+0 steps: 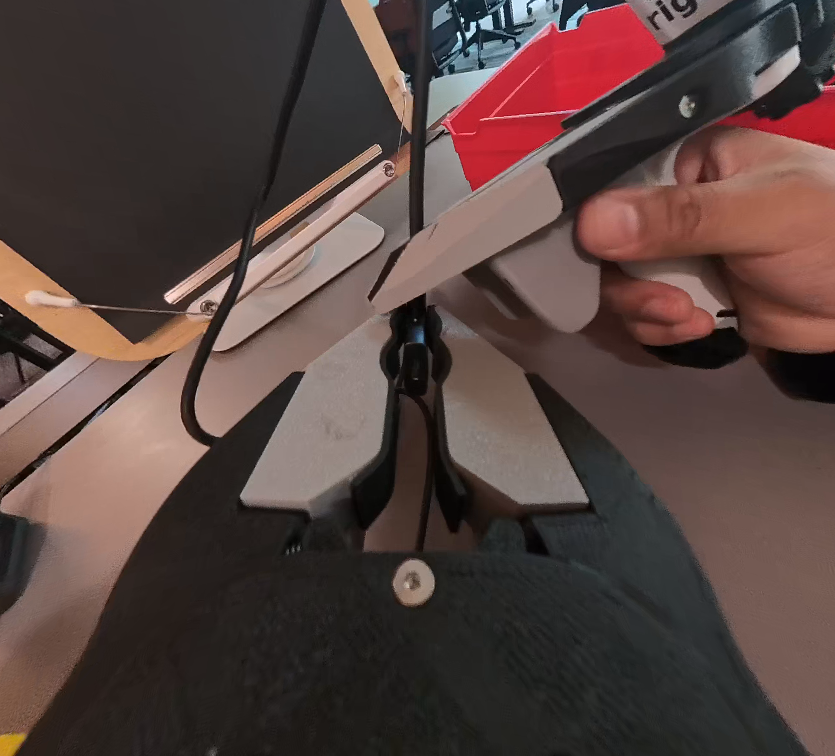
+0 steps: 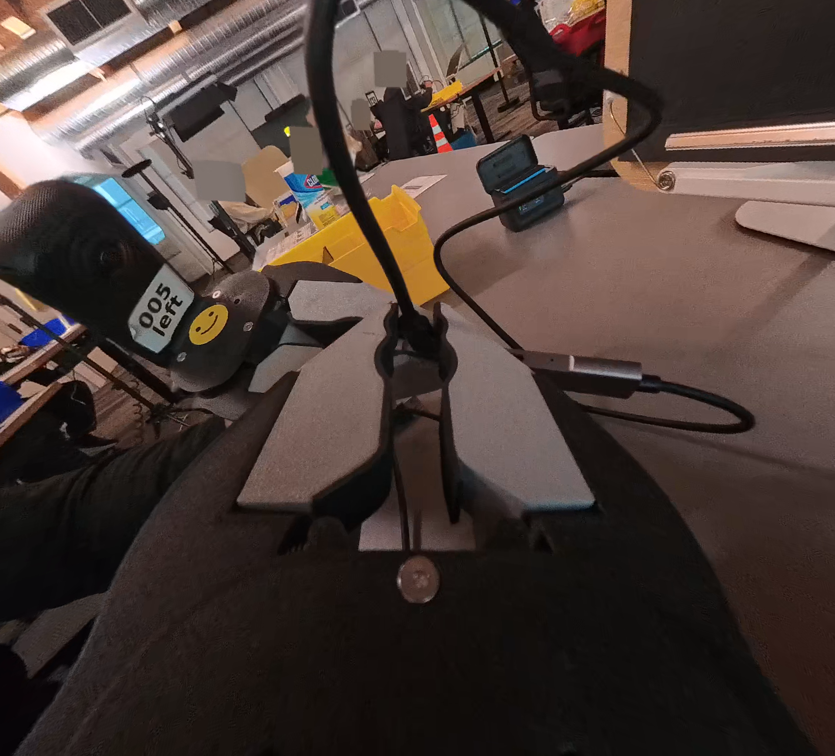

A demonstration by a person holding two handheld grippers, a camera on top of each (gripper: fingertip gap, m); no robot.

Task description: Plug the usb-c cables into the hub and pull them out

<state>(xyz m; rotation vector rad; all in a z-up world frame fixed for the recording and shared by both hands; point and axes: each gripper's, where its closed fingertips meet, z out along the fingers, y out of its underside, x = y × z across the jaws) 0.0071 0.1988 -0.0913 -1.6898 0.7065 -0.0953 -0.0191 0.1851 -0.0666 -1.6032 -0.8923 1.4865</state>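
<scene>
a: left gripper nearly closed on small black hub, held above table.
b: right gripper clamped on cable plug. risk: misaligned insertion, bent connector, slipping hub.

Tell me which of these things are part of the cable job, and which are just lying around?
In use:
left gripper, clamping a small black connector
right gripper, clamping the black cable
grey plug on the table

Lying about:
red bin
yellow bin
black case
monitor
</scene>
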